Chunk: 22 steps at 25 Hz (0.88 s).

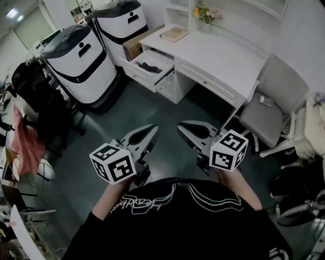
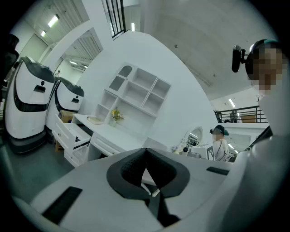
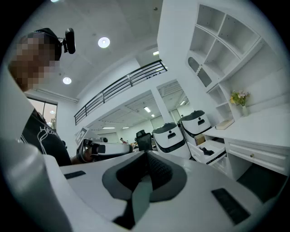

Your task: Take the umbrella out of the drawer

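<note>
A black folded umbrella (image 1: 148,66) lies in the open top drawer (image 1: 163,57) of a white desk (image 1: 216,57), far ahead of both grippers. In the right gripper view the umbrella (image 3: 207,151) shows as a small dark shape in that drawer. My left gripper (image 1: 154,128) and right gripper (image 1: 181,126) hang side by side above the dark floor, close to my chest, with nothing between them. Both point toward the desk. The left gripper (image 2: 145,149) has its jaws together, and the right gripper (image 3: 146,153) is shut as well.
Two large white-and-black machines (image 1: 77,63) (image 1: 120,20) stand left of the drawer, with a cardboard box (image 1: 133,48) between them and the desk. A grey chair (image 1: 271,99) stands at the desk's right. A book (image 1: 174,34) and flowers (image 1: 205,13) sit on the desktop. A black office chair (image 1: 33,94) stands at far left.
</note>
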Tool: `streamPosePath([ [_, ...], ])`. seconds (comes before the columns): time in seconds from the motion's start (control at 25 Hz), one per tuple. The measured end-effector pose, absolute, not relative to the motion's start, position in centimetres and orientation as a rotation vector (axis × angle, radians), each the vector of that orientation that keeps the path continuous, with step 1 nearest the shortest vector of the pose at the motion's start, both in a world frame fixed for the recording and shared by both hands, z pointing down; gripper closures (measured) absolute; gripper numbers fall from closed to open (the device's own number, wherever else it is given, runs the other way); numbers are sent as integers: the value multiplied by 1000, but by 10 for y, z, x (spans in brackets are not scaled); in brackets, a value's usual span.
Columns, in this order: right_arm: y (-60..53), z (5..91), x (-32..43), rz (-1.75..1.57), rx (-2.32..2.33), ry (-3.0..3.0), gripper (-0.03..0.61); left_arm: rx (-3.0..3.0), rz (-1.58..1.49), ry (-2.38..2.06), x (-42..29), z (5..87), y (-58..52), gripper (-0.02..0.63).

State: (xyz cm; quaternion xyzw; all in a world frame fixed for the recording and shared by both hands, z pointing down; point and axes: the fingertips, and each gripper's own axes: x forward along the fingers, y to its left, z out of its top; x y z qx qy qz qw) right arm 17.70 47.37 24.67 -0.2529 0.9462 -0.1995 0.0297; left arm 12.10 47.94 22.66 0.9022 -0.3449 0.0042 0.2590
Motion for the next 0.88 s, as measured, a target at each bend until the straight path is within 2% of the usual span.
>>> streamPosePath([
  [0.48,448,274,163,-654,-799,2950,528,2406,-4,-977,99,251,459,594],
  [0.88,354,318,131,-678,-799,2979,528,2357,-27,-980,64,296,363,594],
])
